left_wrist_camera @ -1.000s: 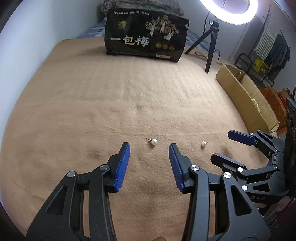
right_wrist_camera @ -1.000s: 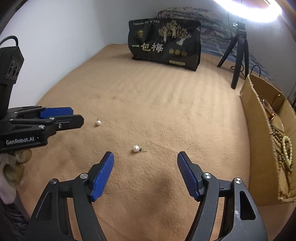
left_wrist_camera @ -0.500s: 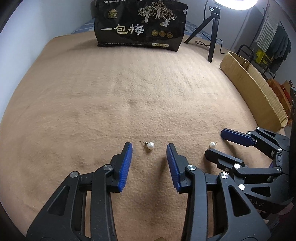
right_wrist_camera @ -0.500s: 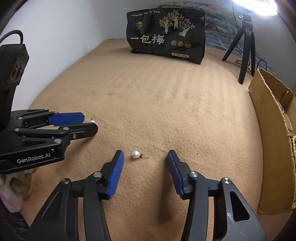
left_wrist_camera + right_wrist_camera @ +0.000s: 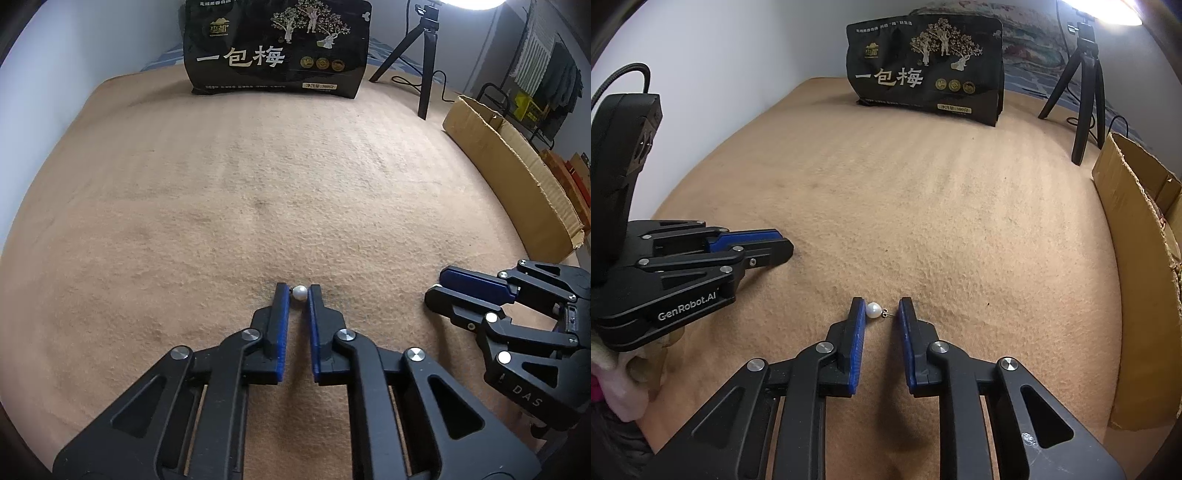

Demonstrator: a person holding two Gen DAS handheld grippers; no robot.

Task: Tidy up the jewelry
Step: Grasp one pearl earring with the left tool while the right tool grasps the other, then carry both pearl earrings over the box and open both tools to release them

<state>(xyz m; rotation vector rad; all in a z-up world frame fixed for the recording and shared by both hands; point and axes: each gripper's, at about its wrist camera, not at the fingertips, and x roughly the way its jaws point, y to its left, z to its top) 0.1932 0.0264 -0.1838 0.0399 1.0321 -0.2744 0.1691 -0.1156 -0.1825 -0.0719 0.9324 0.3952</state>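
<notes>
Both my tools were wide apart a moment ago. Now my left tool (image 5: 299, 293) is clamped on one pearl earring (image 5: 300, 292), low on the tan blanket (image 5: 258, 184). My right tool (image 5: 881, 314) is closing – the second pearl earring (image 5: 873, 308) touches one pad, its post reaches the other. I think the lift toward the cardboard box (image 5: 1137, 258) comes next.

Light comes from a ring light (image 5: 474, 3) at the far right, blown out to white glare in both views. The tan blanket (image 5: 258, 184) is evenly lit and sharp, dimmer near the camera. Soft, short shadows fall nearward. Fisheye bending curves the edges, and the corners darken to black.
</notes>
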